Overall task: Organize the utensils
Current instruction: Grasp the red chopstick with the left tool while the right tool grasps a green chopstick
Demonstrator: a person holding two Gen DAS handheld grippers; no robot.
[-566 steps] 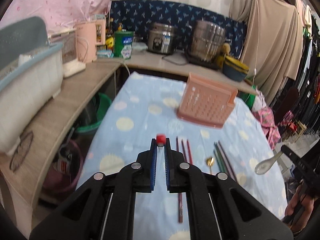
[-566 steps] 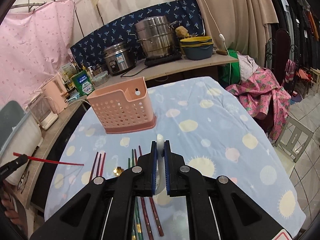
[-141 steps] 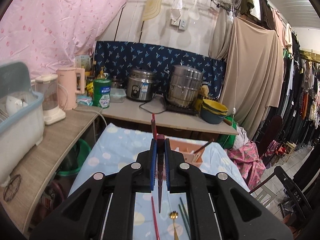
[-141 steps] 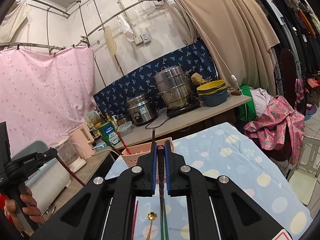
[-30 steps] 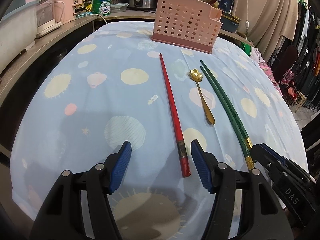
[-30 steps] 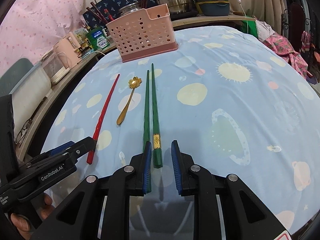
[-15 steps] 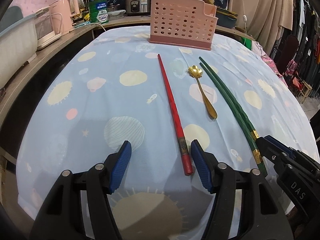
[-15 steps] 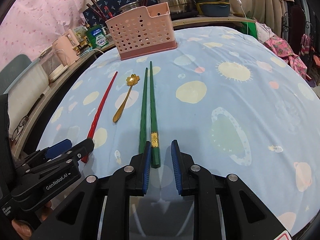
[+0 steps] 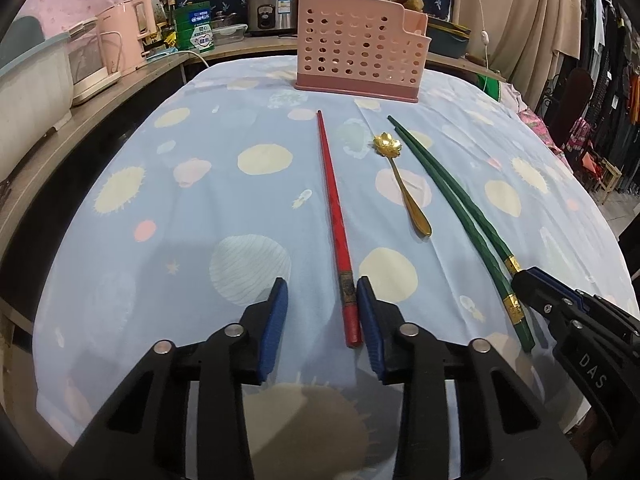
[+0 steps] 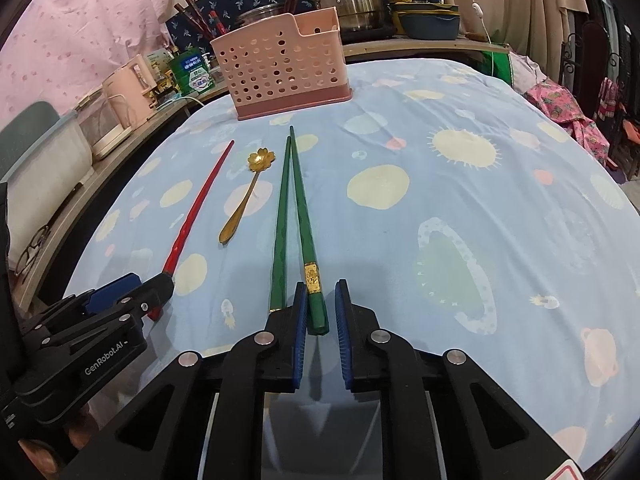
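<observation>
1. Pink basket (image 9: 362, 46) stands at the tablecloth's (image 9: 200, 200) far end
2. Left gripper (image 9: 322, 312), nearest us from the basket, is closing around the red chopstick (image 9: 334, 216), still gapped
3. Right gripper (image 10: 321, 312) reads pressed onto one green chopstick (image 10: 303, 216); frames show slight gaps
4. Gold spoon (image 9: 402, 178) lies between, nearer the basket

Both grippers were held low and angled downward over the table, side by side. The left gripper (image 9: 322, 312) was closing, its jaws still apart, with the butt end of the red chopstick (image 9: 334, 216) lying between them against the right-hand pad. The right gripper (image 10: 321, 312) was drawn nearly shut, the thick end of one green chopstick (image 10: 304, 224) enclosed between its blue pads (image 10: 342, 320).
</observation>
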